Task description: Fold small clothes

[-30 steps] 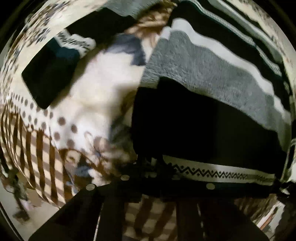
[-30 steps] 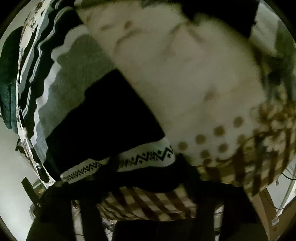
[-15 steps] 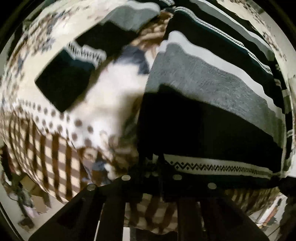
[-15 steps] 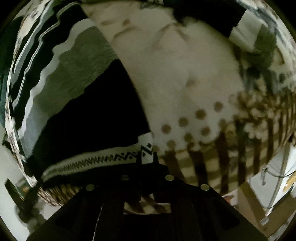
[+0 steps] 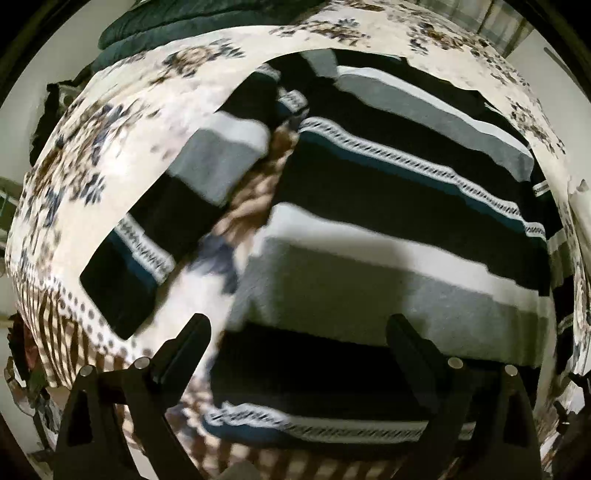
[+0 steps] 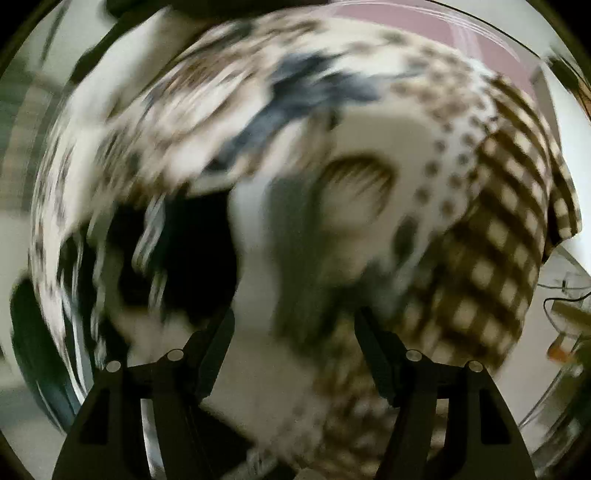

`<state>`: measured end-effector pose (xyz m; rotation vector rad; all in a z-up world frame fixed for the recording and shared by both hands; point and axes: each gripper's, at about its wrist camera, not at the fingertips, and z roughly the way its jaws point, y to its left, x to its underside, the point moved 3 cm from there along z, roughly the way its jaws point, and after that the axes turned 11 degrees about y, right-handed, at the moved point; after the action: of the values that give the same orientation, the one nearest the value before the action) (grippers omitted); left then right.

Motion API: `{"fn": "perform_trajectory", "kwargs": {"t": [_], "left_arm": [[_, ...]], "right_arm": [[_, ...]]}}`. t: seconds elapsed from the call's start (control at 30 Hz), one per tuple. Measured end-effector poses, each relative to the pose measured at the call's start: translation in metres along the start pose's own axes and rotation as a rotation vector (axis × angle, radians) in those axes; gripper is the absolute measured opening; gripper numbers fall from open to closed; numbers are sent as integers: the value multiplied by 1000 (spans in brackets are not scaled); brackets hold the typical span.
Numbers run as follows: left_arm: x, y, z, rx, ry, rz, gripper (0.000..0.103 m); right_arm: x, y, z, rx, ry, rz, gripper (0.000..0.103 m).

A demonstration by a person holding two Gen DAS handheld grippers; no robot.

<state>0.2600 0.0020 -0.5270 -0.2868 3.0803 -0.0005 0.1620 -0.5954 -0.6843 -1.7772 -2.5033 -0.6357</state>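
A striped sweater (image 5: 369,206) in black, grey and white bands with zigzag trim lies flat on the floral bedspread (image 5: 110,147). Its sleeve (image 5: 147,229) stretches out to the left. My left gripper (image 5: 299,332) hangs above the sweater's lower hem, jaws opening wide, with nothing between the pads. The right wrist view is badly blurred. There my right gripper (image 6: 295,332) is also opening, with no cloth pinched, above a black, white and grey part of the sweater (image 6: 192,258) and the bedspread (image 6: 498,240).
A dark green blanket (image 5: 166,26) lies at the bed's far edge. The bedspread's brown check border (image 6: 491,266) hangs over the bed's edge. Beyond that edge are pale floor and a cable (image 6: 565,295).
Both grippers were shut on the sweater's zigzag hem. Now both have let go, opened and lifted away from it. The right view has swung sideways across the bed.
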Motion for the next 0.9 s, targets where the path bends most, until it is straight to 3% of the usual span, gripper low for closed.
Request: {"fn": "perform_trajectory", "kwargs": {"t": [0.1, 0.2, 0.23, 0.27, 0.3, 0.33, 0.57, 0.63, 0.67, 0.73, 0.8, 0.9], "left_arm": [[-3, -26, -5, -6, -18, 14, 97], [-19, -49, -2, -32, -38, 53, 97], [-21, -56, 0, -36, -44, 68, 97], [-24, -64, 5, -39, -46, 85, 97], [-27, -70, 12, -45, -46, 101, 97], [-29, -75, 20, -49, -43, 117, 97], [-34, -96, 81, -72, 46, 195, 97], [-34, -95, 95, -62, 70, 197, 98], [-34, -94, 100, -61, 71, 197, 102], [-38, -93, 106, -53, 76, 192, 103], [-42, -91, 110, -42, 85, 173, 103], [-45, -90, 113, -41, 71, 143, 103]], "right_arm": [[-29, -15, 16, -83, 20, 87, 70], [-34, -7, 29, -131, 16, 118, 66], [-31, -2, 33, -141, 8, 114, 56], [-34, -2, 32, -151, 7, 108, 26], [-35, 3, 33, -175, 24, 99, 12], [-33, 6, 33, -189, 35, 90, 11], [-56, 10, -38, -150, -116, -38, 10], [-66, 13, -40, -133, -105, -64, 11], [-69, 5, -38, -121, -70, -60, 14], [-73, -7, -31, -101, -18, -20, 31], [-73, -25, -27, -134, 4, 49, 50], [-66, -43, -21, -222, 10, 146, 54]]}}
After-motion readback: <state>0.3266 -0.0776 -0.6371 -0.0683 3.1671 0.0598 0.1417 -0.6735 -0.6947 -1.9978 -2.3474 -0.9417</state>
